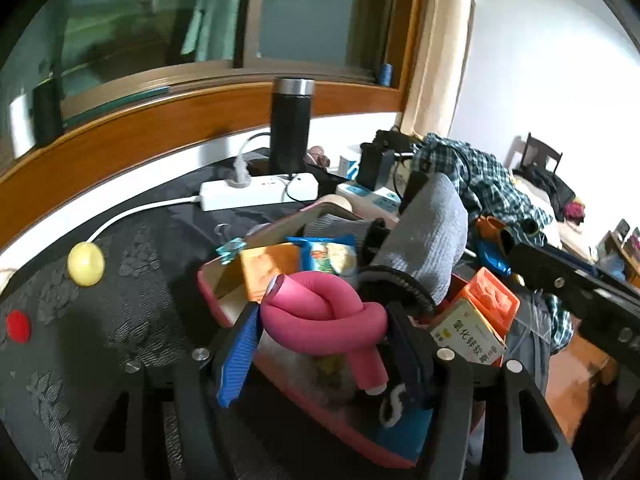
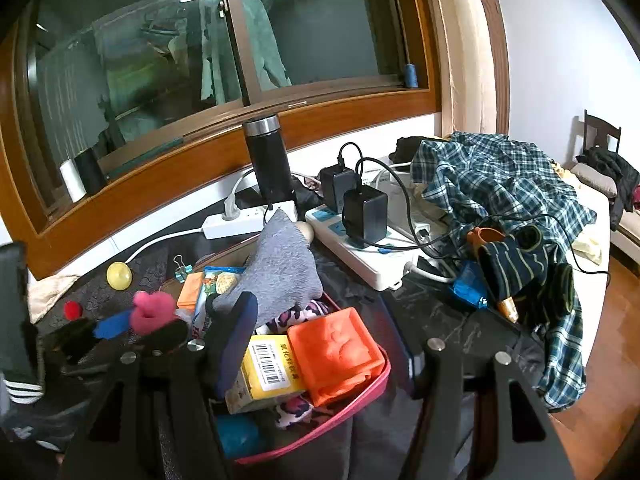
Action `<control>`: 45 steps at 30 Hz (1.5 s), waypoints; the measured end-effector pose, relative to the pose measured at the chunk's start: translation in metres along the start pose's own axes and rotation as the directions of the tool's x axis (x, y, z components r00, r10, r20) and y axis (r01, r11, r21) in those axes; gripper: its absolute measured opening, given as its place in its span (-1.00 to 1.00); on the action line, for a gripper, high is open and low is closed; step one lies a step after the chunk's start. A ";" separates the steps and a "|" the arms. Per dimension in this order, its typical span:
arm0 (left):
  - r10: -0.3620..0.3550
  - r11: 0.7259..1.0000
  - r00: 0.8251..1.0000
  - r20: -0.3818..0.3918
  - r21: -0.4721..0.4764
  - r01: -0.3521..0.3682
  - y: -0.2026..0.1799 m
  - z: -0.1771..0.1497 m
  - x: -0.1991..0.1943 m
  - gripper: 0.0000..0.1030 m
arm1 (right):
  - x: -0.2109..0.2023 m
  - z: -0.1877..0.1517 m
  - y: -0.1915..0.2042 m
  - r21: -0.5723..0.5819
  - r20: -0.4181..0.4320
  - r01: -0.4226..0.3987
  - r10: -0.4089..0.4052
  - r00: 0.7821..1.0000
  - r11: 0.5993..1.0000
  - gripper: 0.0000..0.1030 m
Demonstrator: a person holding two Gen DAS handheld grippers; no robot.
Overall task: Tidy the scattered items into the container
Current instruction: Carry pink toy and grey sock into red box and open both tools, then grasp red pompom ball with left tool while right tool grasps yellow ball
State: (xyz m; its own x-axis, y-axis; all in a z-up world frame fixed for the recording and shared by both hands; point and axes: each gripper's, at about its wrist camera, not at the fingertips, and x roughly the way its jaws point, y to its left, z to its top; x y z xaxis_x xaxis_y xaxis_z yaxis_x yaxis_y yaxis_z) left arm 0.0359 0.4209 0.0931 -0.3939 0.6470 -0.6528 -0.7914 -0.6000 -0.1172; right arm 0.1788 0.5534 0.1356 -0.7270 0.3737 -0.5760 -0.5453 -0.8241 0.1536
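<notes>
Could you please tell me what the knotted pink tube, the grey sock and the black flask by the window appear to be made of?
Knotted pink tube: probably soft foam, matte; it bends into a tight knot without creasing.
Grey sock: knitted fabric, with a visible ribbed weave and a limp drape.
Black flask: likely metal, with a dark matte body and a shiny brushed steel band at the top.

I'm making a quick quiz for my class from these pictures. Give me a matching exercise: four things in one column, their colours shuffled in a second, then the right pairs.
Things:
1. knotted foam roller
2. ball
3. sock
4. flask

Colours:
A. grey
B. black with a silver top
C. pink
D. yellow

Pairs: 1-C, 2-D, 3-A, 4-B
</notes>
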 end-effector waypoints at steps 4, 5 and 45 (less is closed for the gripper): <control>-0.006 1.000 1.000 -0.026 0.005 0.006 -0.002 -0.004 0.013 0.24 | -0.001 0.000 -0.006 0.016 0.008 -0.005 0.005 1.000 1.000 0.26; -0.010 1.000 0.999 -0.035 0.006 0.010 -0.001 -0.006 0.017 0.24 | -0.001 0.000 -0.007 0.019 0.009 -0.005 0.005 1.000 1.000 0.26; 0.309 0.858 0.950 -0.035 -0.420 -0.295 0.249 -0.075 -0.081 0.46 | 0.022 -0.018 0.138 -0.086 -0.072 -0.251 0.245 0.967 0.964 0.53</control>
State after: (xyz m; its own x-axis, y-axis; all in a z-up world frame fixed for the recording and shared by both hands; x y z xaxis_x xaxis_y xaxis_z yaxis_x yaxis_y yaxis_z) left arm -0.0949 0.1839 0.0608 -0.6025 0.4128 -0.6831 -0.3670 -0.9033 -0.2221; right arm 0.0950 0.4405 0.1298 -0.8065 0.1288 -0.5770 -0.3074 -0.9251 0.2231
